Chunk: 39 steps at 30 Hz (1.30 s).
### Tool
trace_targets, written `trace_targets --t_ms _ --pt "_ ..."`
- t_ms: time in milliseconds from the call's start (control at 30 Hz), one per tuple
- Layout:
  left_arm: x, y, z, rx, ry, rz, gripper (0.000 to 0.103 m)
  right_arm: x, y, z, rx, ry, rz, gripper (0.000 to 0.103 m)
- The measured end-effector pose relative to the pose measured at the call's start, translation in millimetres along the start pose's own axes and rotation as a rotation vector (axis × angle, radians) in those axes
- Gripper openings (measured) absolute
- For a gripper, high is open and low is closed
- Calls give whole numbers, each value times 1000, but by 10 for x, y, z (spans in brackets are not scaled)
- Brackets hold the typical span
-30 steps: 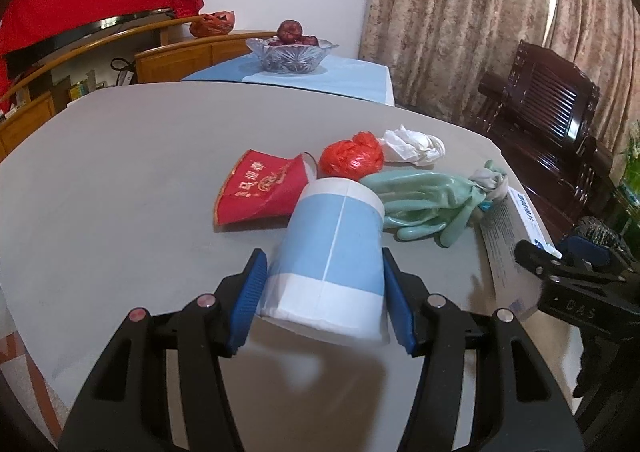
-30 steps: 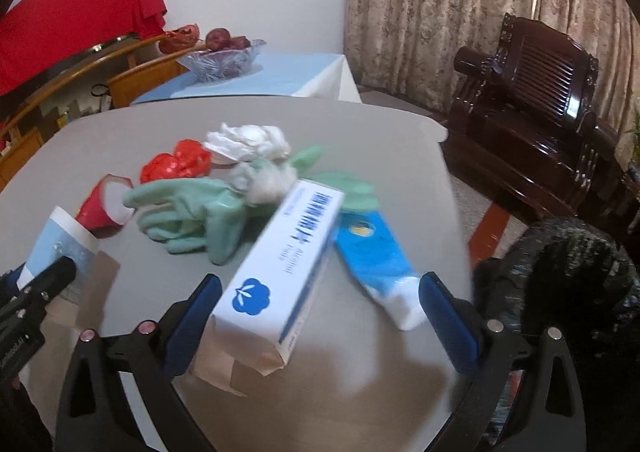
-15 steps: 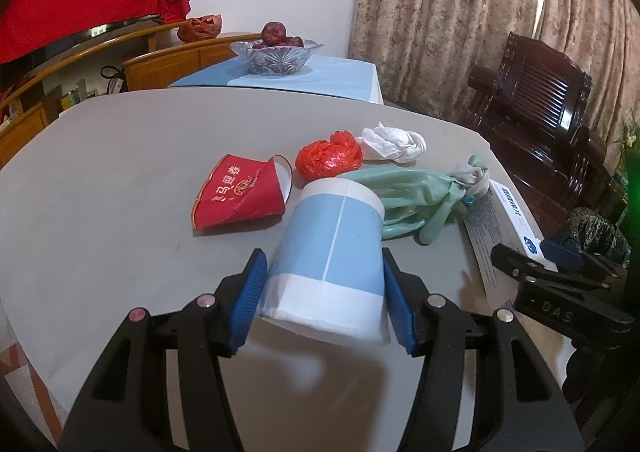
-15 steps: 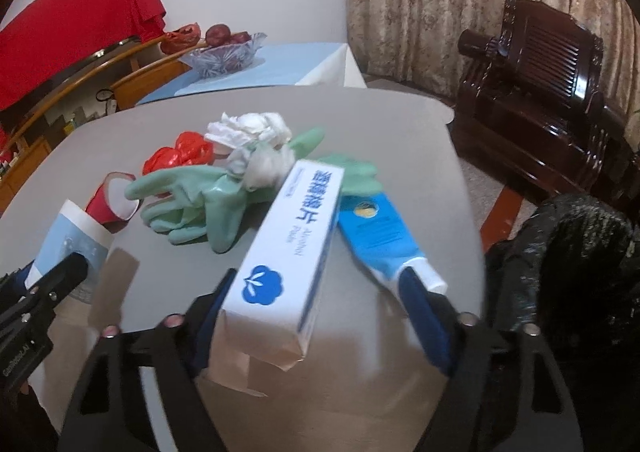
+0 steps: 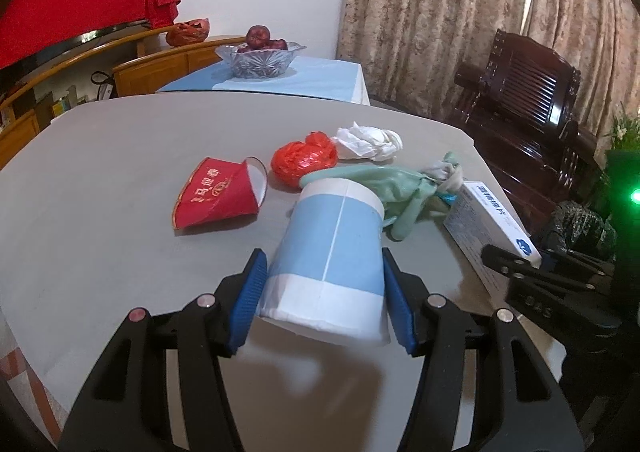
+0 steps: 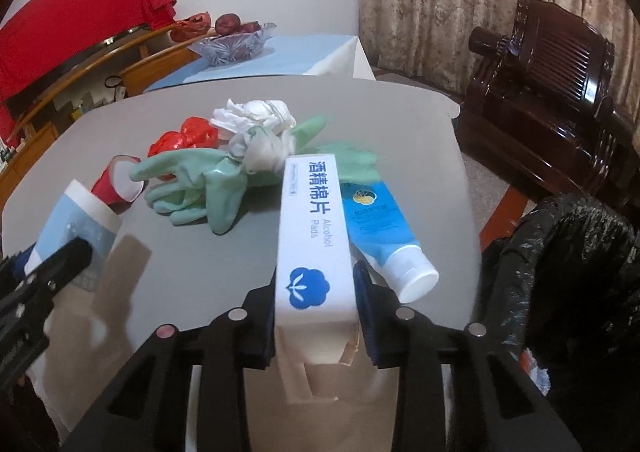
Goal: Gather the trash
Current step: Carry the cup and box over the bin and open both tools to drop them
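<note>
My left gripper [image 5: 322,264] is shut on a blue and white paper cup [image 5: 328,252] and holds it tilted just above the grey table [image 5: 100,172]. My right gripper [image 6: 316,288] is closing its jaws, and its pads touch both sides of a white alcohol pad box [image 6: 314,236]. A blue tube [image 6: 380,224] lies right of the box. Beyond it lie green rubber gloves [image 6: 200,184], a white tissue wad [image 6: 252,114], a crumpled red wrapper [image 6: 184,138] and a flattened red paper cup [image 5: 218,198].
A black trash bag [image 6: 568,260] hangs open off the table's right edge. A dark wooden chair [image 6: 552,64] stands behind it. A glass fruit bowl [image 5: 260,58] sits on a blue-clothed table at the back, in front of curtains.
The right jaws have closed from wide open onto the box, which now points straight ahead between them. The left gripper has drifted slightly right with the cup.
</note>
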State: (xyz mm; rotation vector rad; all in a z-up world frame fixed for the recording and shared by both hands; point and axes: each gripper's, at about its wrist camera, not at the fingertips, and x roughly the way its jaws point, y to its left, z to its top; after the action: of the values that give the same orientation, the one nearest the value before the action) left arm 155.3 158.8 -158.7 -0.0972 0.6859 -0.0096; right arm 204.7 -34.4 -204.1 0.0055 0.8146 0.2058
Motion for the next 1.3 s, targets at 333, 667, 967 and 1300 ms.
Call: trace_targets --t_ms 333,667,967,1300 --pt "-154 -218 65 20 -29 -28 55 -443 -92 91 -5 -95 57 29" --pt "-483 -653 218 51 -104 -78 54 -1082 -471 197 24 -185 48 29" --pt "-686 -1167 278 92 -144 -144 54 -1555 -980 100 64 -237 -25 29" --pt "-677 -1916 203 148 -129 -284 54 -1810 -1677 -149 138 -240 -149 29"
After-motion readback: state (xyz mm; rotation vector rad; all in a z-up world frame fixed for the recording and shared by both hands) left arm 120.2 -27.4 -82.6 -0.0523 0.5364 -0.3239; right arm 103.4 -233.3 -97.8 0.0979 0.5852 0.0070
